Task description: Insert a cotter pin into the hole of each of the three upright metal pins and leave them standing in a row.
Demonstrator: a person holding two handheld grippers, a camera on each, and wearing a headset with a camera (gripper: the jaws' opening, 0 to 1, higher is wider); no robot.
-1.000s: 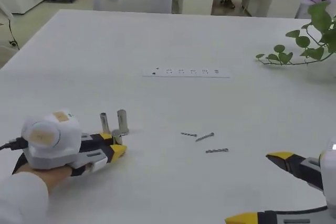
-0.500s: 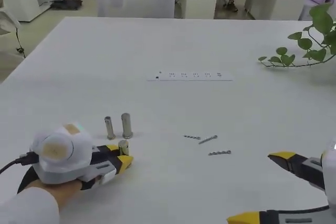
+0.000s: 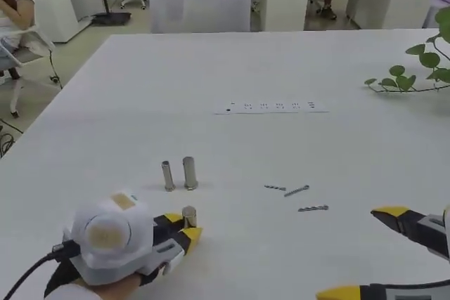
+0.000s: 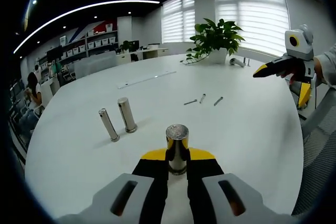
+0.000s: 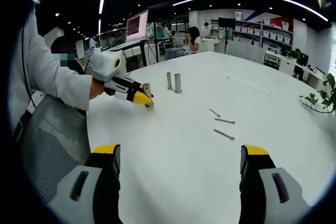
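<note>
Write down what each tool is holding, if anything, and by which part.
The left tool grips an upright metal pin by its lower shaft, with the head standing free above. The right tool is open and holds nothing.

— What's on the wide white matte table (image 3: 295, 54)?
— Toward the middle, a flat white power strip (image 3: 271, 107) with a row of sockets lies across it. Nearer the front edge stand two short upright grey metal cylinders just beside each other, a thinner pin (image 3: 168, 175) on the left and a thicker pin (image 3: 190, 173) on the right.
— Any more like those?
— A third grey metal pin (image 3: 188, 217) stands upright closer still, apart from the pair.
— Anything lying loose?
— Three thin metal cotter pins lie flat to the right of the pair: a small cotter pin (image 3: 275, 187), a slanted cotter pin (image 3: 297, 190) just beside it, and a nearer cotter pin (image 3: 312, 209). A trailing leafy green plant (image 3: 411, 79) rests at the right edge.
</note>
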